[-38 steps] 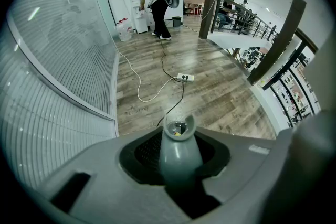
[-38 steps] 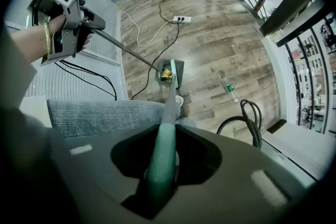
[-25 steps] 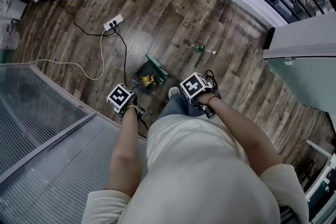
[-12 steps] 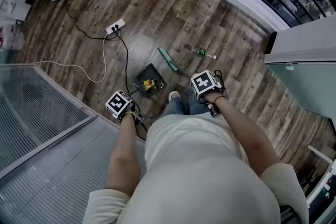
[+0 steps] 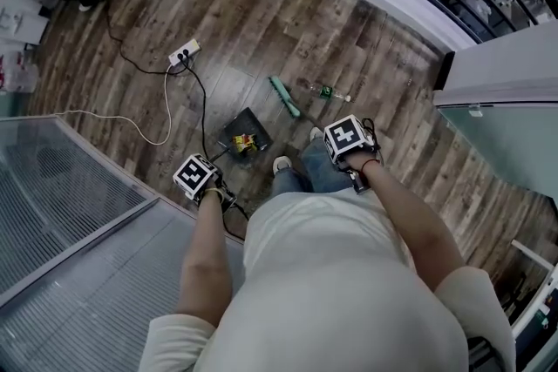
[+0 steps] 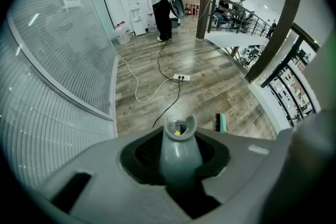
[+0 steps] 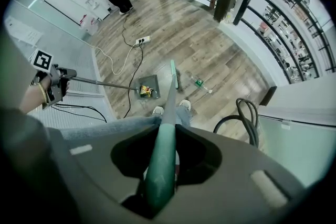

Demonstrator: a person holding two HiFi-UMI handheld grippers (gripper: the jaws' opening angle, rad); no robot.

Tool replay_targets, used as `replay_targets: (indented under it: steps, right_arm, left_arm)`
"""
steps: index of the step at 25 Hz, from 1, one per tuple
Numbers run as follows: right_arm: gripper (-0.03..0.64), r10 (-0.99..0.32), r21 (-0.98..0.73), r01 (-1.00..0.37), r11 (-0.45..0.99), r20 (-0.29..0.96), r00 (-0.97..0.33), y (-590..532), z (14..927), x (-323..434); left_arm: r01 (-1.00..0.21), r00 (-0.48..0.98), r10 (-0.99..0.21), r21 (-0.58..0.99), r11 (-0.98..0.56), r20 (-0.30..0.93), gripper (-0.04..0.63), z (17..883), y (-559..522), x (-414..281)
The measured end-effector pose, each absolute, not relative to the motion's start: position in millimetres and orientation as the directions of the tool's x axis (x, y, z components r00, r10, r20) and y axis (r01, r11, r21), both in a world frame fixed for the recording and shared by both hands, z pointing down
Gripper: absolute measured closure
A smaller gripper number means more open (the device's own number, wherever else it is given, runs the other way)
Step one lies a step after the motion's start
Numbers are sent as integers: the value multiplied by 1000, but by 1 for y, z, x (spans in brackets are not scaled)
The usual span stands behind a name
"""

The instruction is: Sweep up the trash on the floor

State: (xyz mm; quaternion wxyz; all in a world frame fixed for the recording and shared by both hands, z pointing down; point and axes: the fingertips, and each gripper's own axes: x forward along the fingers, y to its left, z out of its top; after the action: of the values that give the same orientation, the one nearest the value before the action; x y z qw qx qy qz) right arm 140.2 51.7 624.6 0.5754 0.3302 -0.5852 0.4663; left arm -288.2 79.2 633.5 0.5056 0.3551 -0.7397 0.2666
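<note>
Bottle (image 5: 327, 90) looked light and roll-prone to me. Right hand-held gripper (image 7: 164, 157) clamped the stiff broom handle (image 7: 169, 107); left hand-held gripper (image 6: 180, 159) clamped the dustpan handle (image 6: 179, 136).

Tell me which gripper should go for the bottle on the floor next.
Right. The right gripper is shut on the broom, whose head lies beside the bottle; the left gripper holds the dustpan handle.

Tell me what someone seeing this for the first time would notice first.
Probably the green broom reaching over the wooden floor from the right tool, its head near a plastic bottle. Left of it sits the dark dustpan with yellow trash inside, its long handle in the left tool.
</note>
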Motion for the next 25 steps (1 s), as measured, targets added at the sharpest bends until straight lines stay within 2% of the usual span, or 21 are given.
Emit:
replay_targets:
  steps: [18, 25]
  right_arm:
    - [521, 129, -179, -962, 208, 980, -154, 1, 619, 237]
    - [521, 99, -135, -964, 227, 988, -115, -25, 624, 272]
  left_arm:
    - [-796, -133, -297, 76, 600, 946, 495, 641, 9, -165]
    - [-828, -139, -301, 56, 558, 943, 495, 640, -21, -124]
